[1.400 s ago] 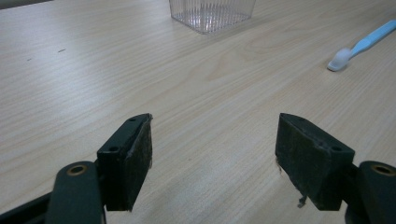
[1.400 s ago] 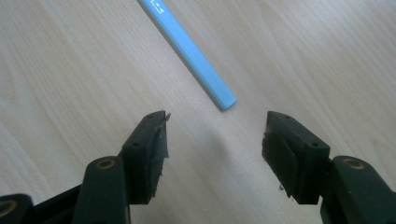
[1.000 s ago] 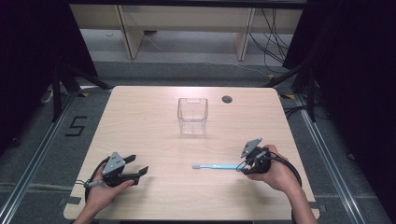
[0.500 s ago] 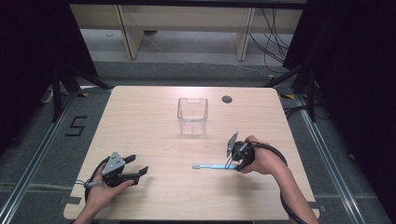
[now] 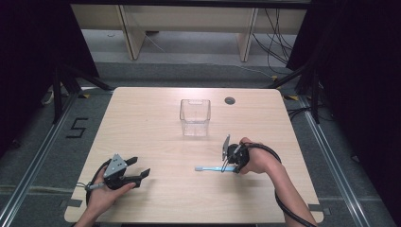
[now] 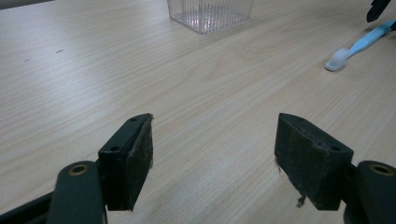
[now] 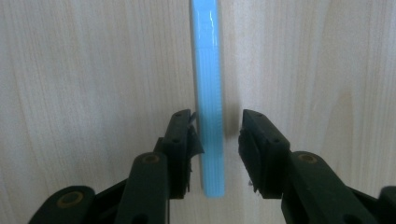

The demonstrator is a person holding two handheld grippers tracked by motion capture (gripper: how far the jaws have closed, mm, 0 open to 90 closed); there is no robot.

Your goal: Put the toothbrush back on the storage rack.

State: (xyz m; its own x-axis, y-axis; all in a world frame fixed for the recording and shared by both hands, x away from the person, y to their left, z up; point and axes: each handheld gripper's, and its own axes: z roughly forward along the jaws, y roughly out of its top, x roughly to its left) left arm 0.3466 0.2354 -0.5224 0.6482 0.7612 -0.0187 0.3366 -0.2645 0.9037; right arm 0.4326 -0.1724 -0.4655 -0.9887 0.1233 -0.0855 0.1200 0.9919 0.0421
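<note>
A light blue toothbrush (image 5: 210,168) lies flat on the wooden table (image 5: 151,127), its white head pointing left. My right gripper (image 5: 227,165) points down at its handle end. In the right gripper view the jaws of that gripper (image 7: 215,135) straddle the handle (image 7: 208,93): the left pad touches it and a narrow gap shows at the right pad, so it is still open. My left gripper (image 5: 140,166) rests low at the front left, open and holding nothing (image 6: 215,158). From there the toothbrush (image 6: 357,45) lies off to the far right.
A clear ribbed plastic container (image 5: 195,118) stands upright at the table's middle back, seen also in the left gripper view (image 6: 210,11). A round cable hole (image 5: 230,100) is at the back right. Dark floor and frame rails surround the table.
My right gripper has moved left along the toothbrush and tipped down over its handle end. The left gripper has stayed in place.
</note>
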